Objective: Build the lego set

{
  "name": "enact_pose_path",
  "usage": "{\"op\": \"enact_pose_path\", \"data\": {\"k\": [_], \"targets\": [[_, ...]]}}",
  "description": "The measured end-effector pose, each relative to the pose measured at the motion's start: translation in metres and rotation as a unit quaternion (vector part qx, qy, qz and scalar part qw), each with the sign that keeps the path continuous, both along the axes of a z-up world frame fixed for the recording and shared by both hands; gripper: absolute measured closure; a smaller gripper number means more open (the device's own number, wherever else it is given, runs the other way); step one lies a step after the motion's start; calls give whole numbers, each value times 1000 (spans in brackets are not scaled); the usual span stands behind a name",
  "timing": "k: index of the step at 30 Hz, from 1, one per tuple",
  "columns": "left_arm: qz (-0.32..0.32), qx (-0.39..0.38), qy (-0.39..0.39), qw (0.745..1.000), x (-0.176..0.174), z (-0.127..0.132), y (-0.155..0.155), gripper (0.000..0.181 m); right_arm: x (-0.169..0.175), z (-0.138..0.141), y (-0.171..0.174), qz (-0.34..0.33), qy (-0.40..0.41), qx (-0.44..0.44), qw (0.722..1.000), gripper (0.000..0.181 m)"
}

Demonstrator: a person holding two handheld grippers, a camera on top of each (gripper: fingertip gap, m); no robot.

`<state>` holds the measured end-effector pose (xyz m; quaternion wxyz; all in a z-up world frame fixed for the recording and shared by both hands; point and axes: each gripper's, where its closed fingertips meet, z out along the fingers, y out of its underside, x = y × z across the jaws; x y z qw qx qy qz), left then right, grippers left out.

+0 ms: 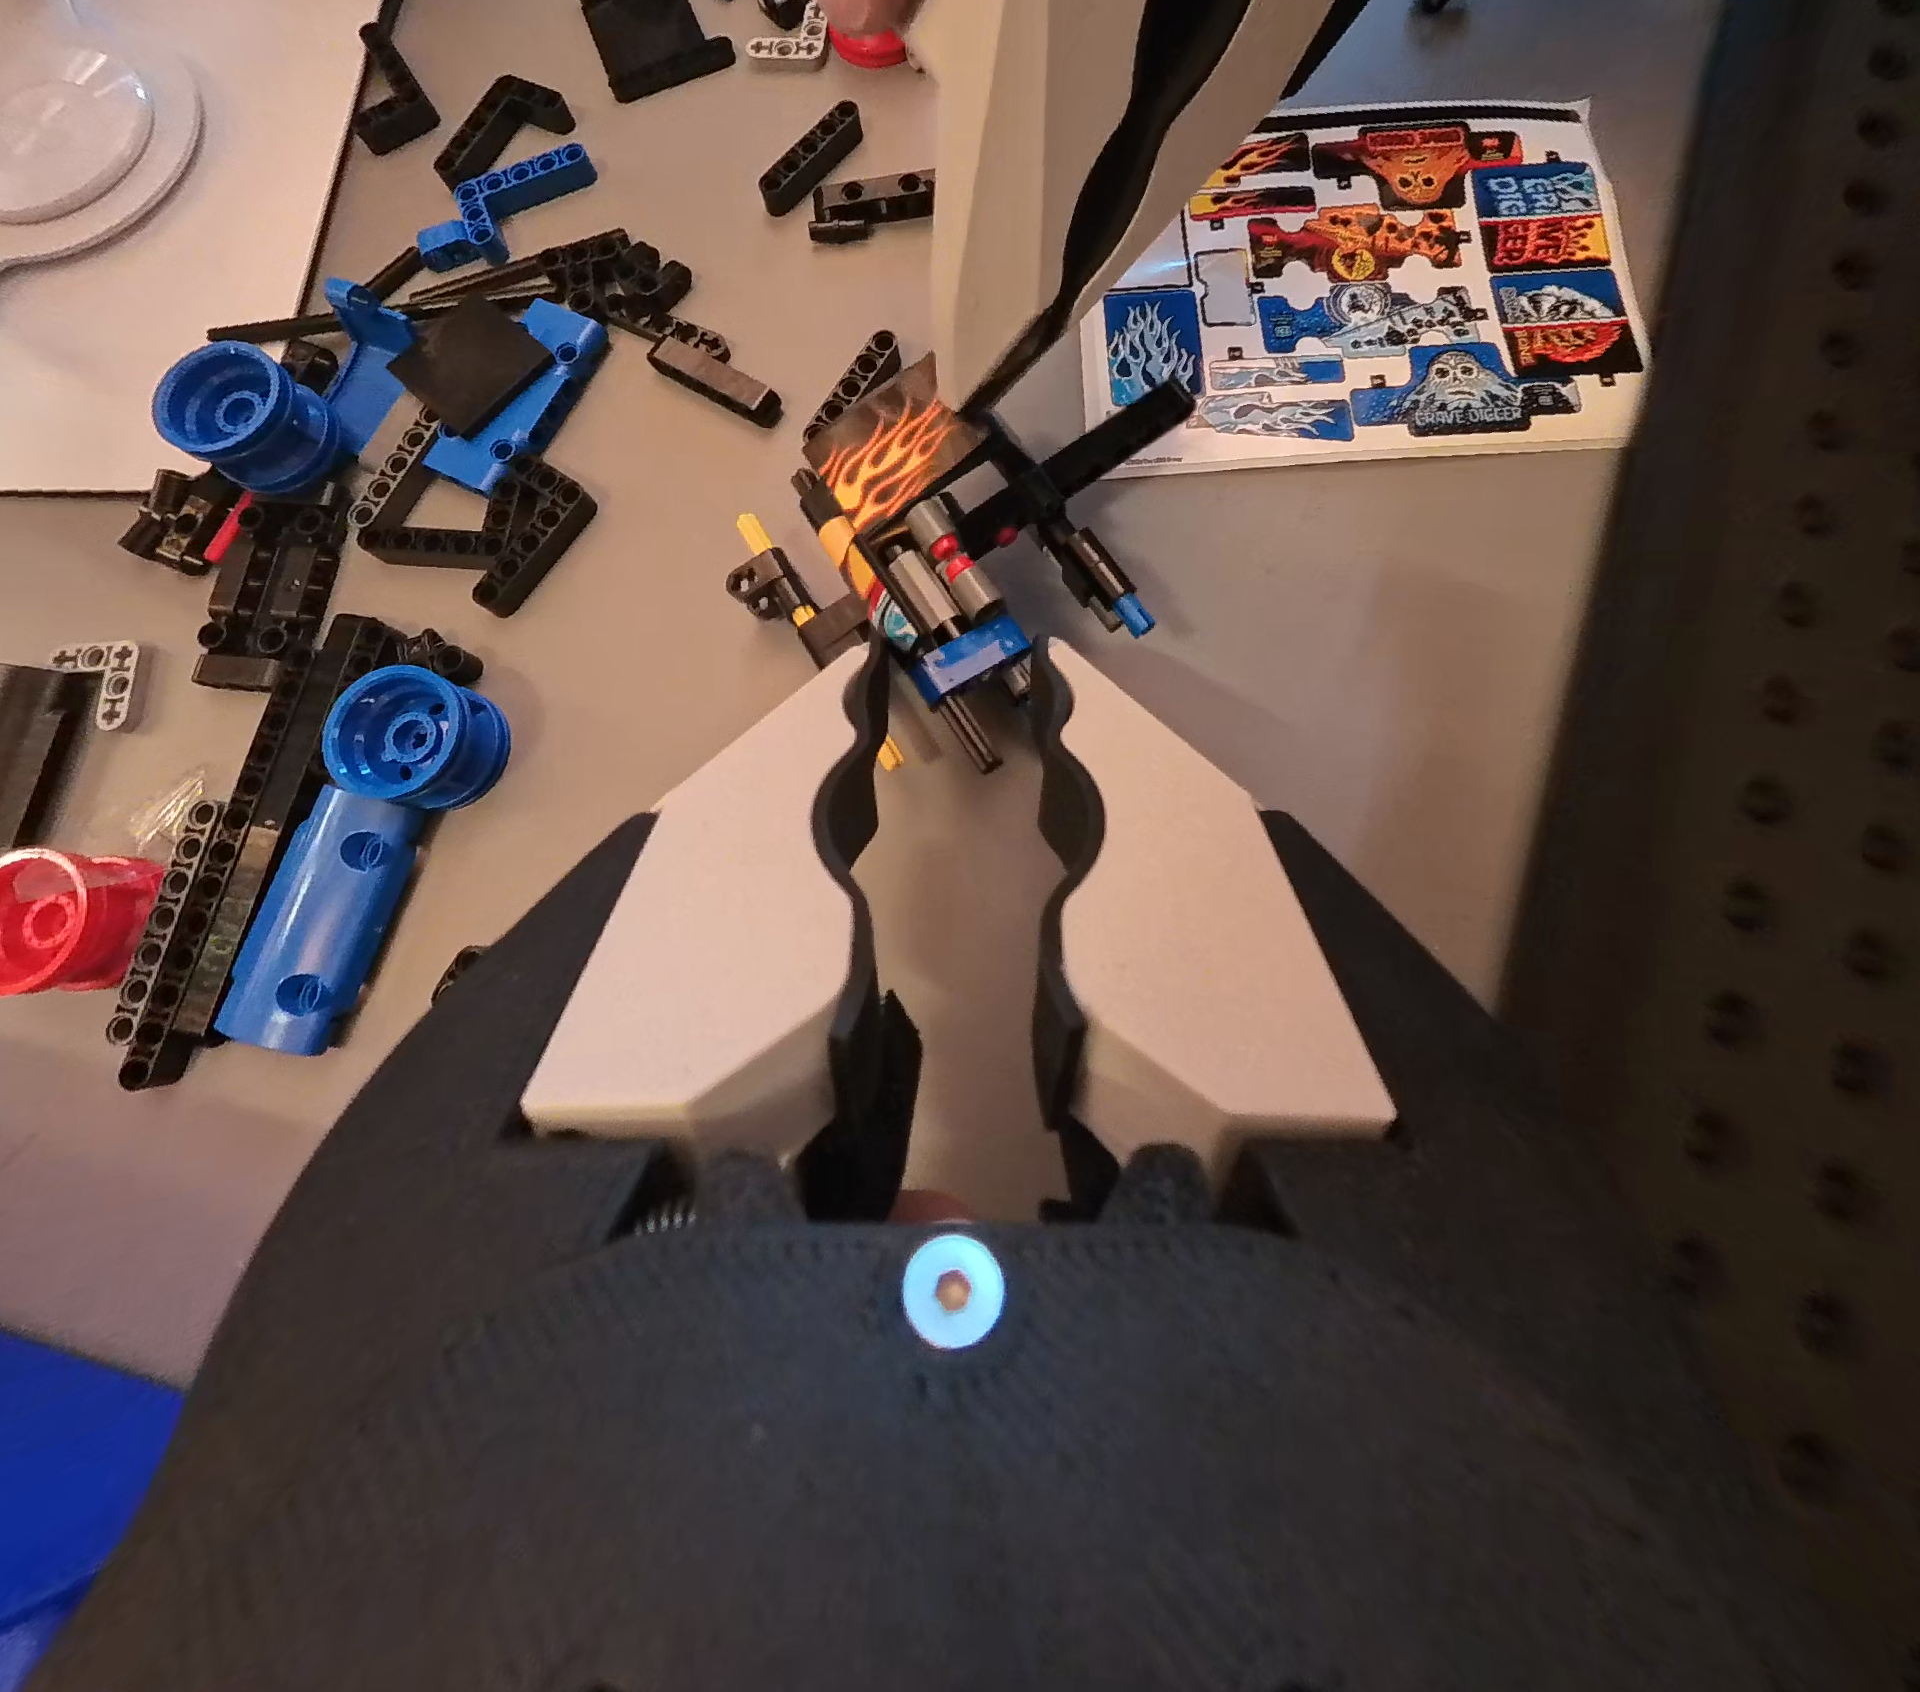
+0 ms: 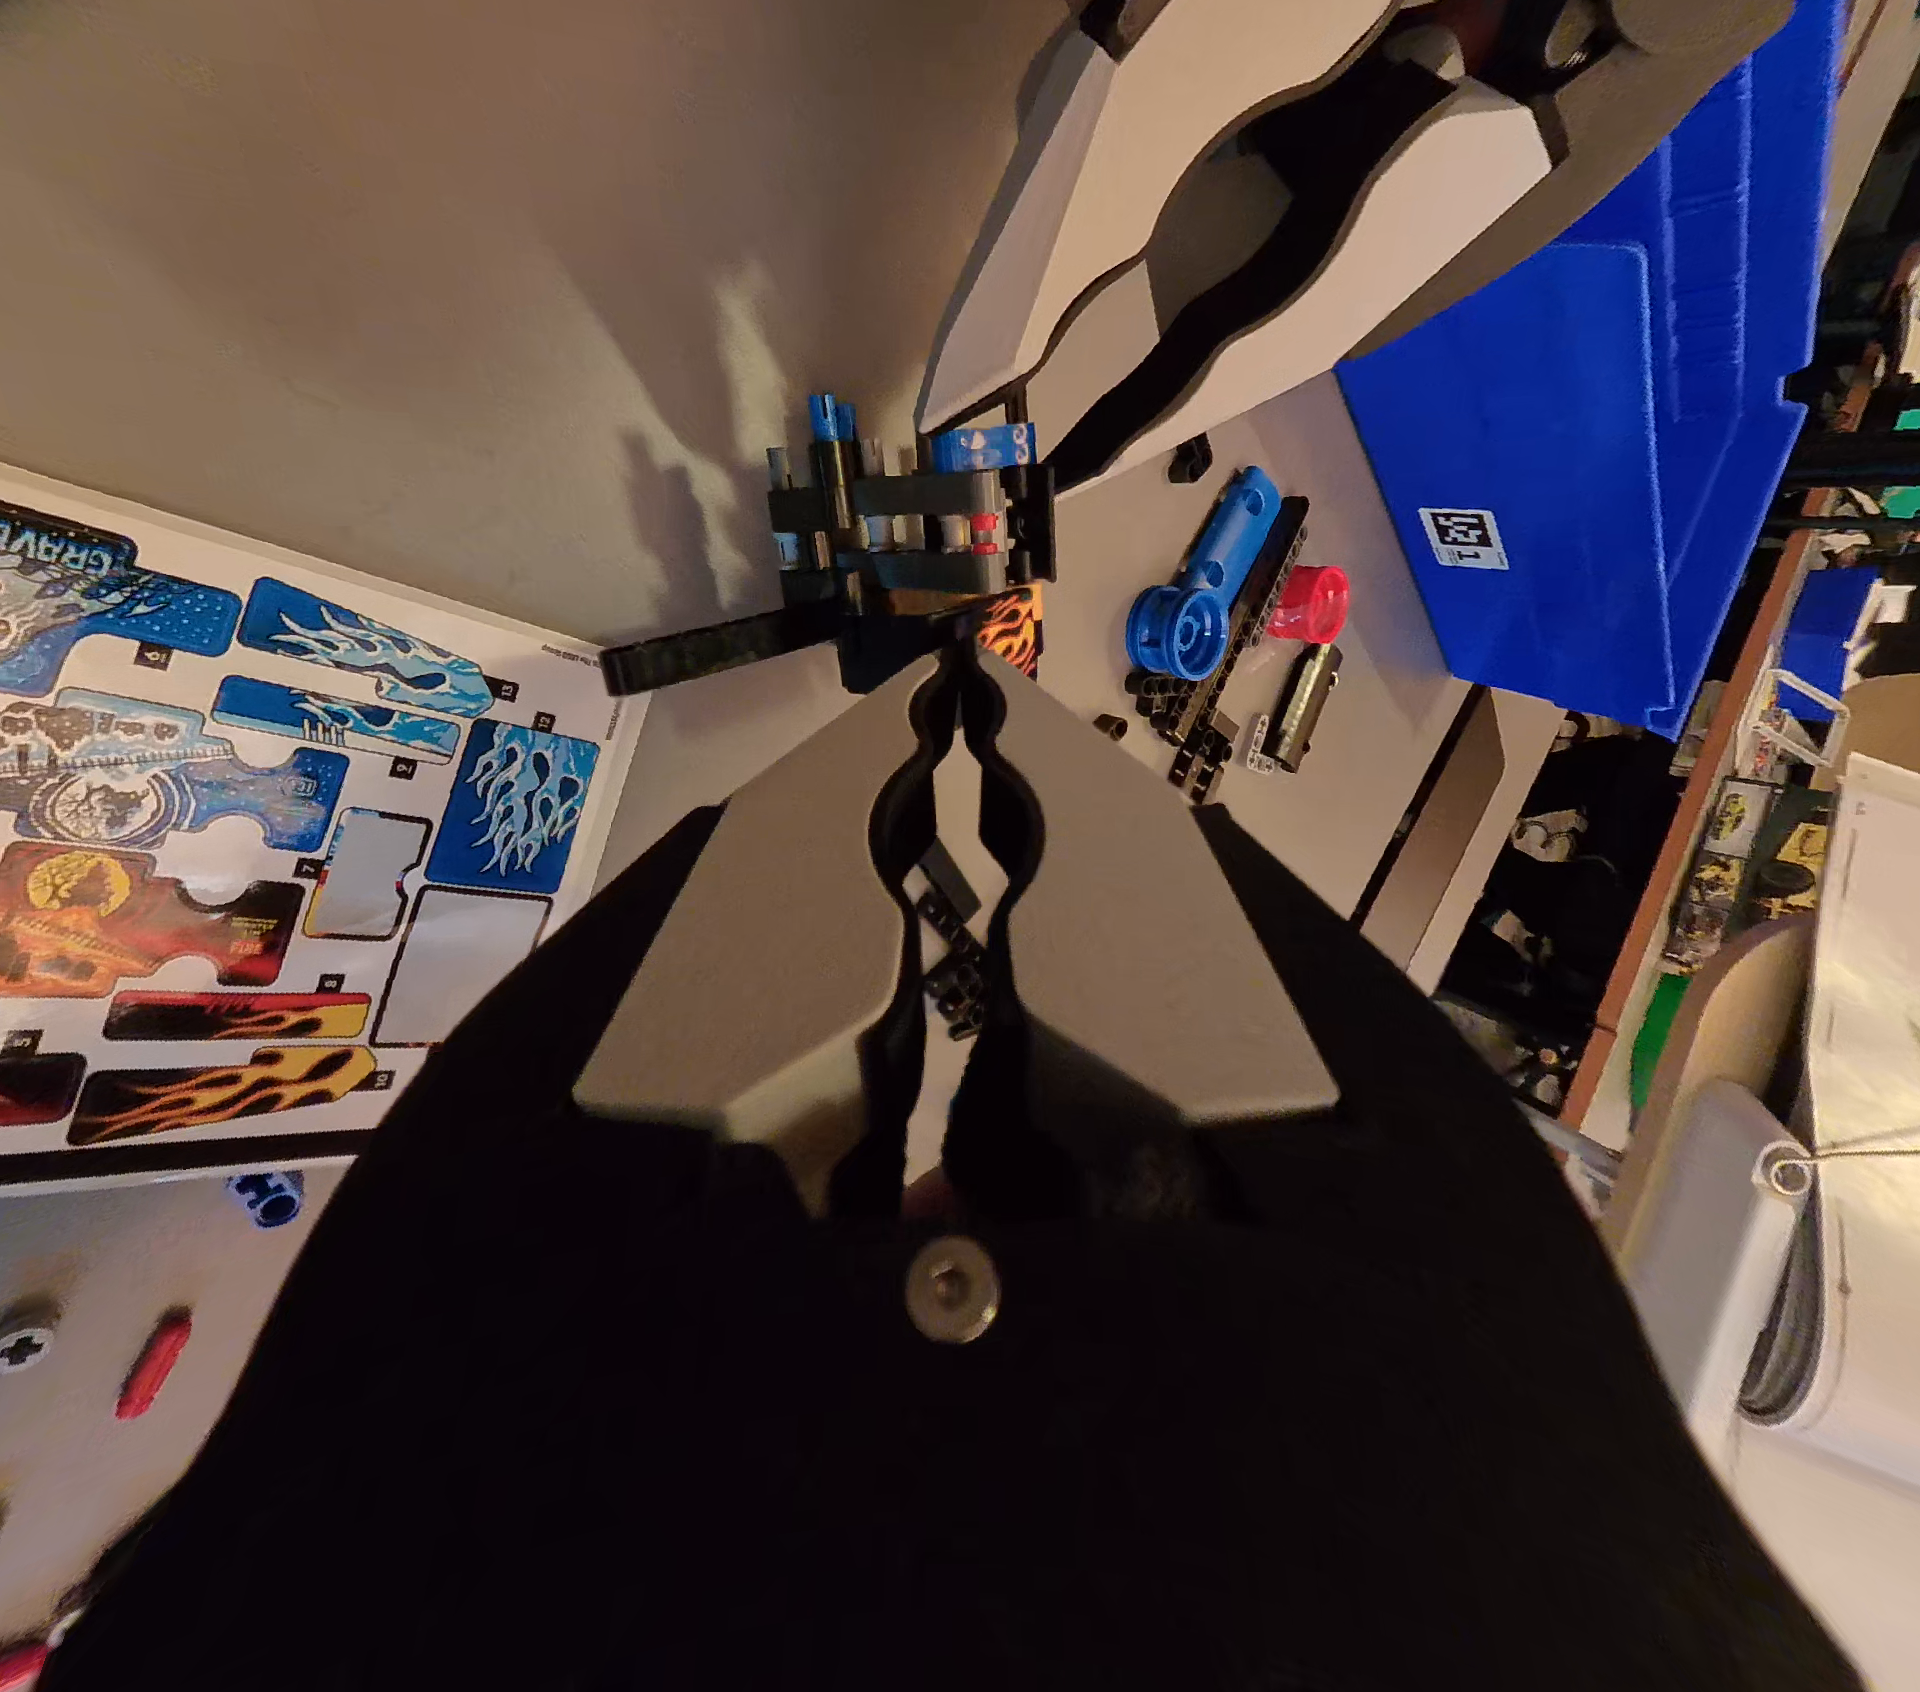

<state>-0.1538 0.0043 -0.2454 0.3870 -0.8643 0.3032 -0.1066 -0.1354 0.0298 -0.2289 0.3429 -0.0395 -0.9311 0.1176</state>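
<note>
Left gripper [image 1: 954, 668] clamped on lego assembly [image 1: 935, 541] blue end, above table [image 1: 1299, 655]. Right gripper [image 2: 961, 668] pinching flame-sticker end. Sticker sheet [image 2: 260, 811] printed, beside. Blue bin [image 2: 1621, 437], tag on wall, contents unseen.

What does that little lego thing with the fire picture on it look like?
The half-built lego model is a small plastic cluster: black beams, grey cylinders with red ends, a blue piece, yellow and blue pins, and a panel with orange flames. It is held above the grey table, tilted. The left tongs pinch its blue end; the right tongs pinch by the flame panel.
</note>
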Motion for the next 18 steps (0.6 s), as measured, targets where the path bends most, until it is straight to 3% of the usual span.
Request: {"op": "enact_pose_path", "data": {"k": [18], "targets": [[-7,-1,0,1000,5,-3,2,164,10,-7,-2,-50,-135,-106,984,163]]}}
